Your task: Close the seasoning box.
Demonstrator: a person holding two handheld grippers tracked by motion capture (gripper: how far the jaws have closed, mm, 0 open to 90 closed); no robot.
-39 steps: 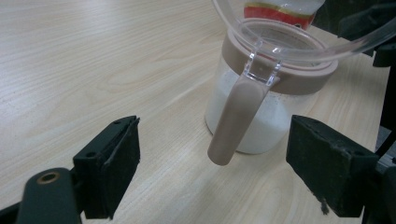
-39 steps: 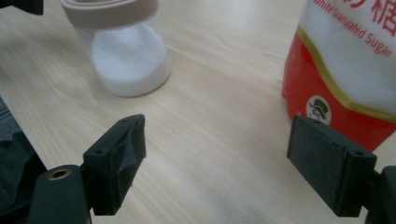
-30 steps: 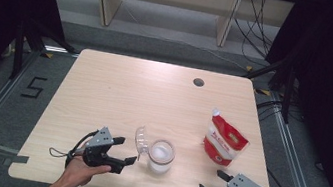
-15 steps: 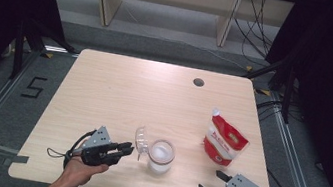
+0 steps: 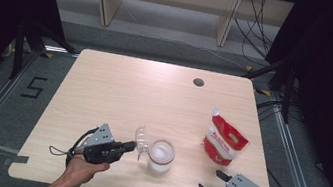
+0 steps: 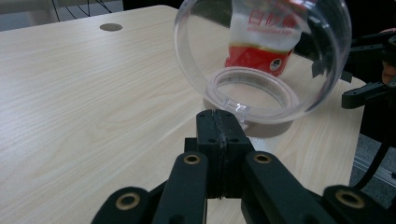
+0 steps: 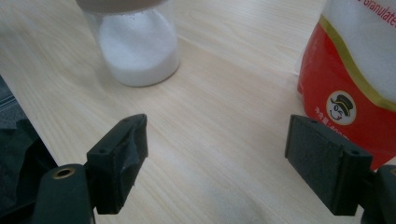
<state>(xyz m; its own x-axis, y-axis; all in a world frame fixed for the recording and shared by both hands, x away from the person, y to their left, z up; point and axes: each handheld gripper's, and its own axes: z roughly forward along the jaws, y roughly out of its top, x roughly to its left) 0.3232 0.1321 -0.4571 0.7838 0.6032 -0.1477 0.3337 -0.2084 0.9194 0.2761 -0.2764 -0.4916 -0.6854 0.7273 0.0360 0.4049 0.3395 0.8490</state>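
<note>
Your left gripper (image 5: pixel 132 145) closed on lid tab (image 6: pixel 236 108); jar (image 5: pixel 161 156) directly right of it, lower centre. Right gripper (image 5: pixel 208 183) open, idle.

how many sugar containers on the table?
2: a clear jar of white granules with its hinged lid raised, near the front edge, and a red-and-white pouch standing to its right. None hidden that I can see.

I'm seeing a clear jar (image 5: pixel 161 156) holding white powder, a red-and-white pouch (image 5: pixel 223 144) far right, black grippers, and pale wood-grain table (image 5: pixel 119 91).
</note>
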